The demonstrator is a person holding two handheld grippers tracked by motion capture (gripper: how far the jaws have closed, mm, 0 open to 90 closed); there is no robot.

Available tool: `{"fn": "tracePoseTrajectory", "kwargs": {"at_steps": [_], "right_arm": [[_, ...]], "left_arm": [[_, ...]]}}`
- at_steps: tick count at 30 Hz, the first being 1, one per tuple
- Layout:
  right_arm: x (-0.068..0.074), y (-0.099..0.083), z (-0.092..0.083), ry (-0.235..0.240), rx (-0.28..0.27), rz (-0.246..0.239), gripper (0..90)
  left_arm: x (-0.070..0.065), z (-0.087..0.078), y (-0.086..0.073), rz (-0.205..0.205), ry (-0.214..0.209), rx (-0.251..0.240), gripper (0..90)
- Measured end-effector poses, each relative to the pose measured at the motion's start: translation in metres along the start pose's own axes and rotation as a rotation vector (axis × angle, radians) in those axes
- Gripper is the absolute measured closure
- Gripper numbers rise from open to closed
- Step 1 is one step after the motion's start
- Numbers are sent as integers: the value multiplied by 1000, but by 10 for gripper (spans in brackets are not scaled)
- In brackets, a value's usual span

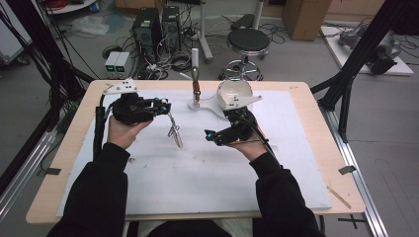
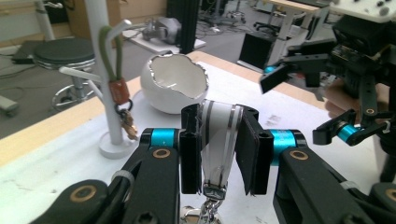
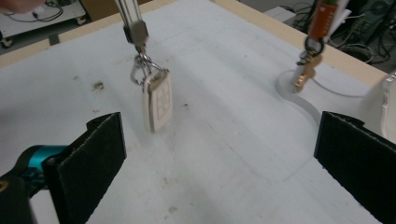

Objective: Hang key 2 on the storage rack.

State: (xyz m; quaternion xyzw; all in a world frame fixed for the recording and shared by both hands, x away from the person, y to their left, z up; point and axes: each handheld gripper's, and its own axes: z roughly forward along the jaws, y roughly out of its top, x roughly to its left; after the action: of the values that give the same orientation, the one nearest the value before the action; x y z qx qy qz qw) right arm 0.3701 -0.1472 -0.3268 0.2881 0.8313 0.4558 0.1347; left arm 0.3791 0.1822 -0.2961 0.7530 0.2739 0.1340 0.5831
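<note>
While the right gripper (image 1: 211, 134) sat nearest the person with its jaws spread wide and nothing between them, the left gripper (image 1: 167, 104) at its ten o'clock was clamped on a grey striped strap (image 2: 215, 140). From that strap a pale key fob (image 3: 157, 106) dangled over the white table cover (image 1: 197, 173), between the two grippers. Farther off, at twelve o'clock, a white stand (image 1: 196, 79) carried an orange-tagged key (image 2: 120, 100), with a cracked white bowl (image 2: 175, 86) just beside it.
</note>
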Motion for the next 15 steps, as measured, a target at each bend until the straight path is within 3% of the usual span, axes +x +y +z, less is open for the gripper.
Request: {"fn": "tracePoseTrajectory", "kwargs": {"at_steps": [8,15], "right_arm": [[-17,-26,-20,-57,-27,33,13],[-28,-48,-31,-97,-49,34,14]], "left_arm": [[4,-3,14,10,42,-17,721],[11,-3,28,20,91,2,721]]}}
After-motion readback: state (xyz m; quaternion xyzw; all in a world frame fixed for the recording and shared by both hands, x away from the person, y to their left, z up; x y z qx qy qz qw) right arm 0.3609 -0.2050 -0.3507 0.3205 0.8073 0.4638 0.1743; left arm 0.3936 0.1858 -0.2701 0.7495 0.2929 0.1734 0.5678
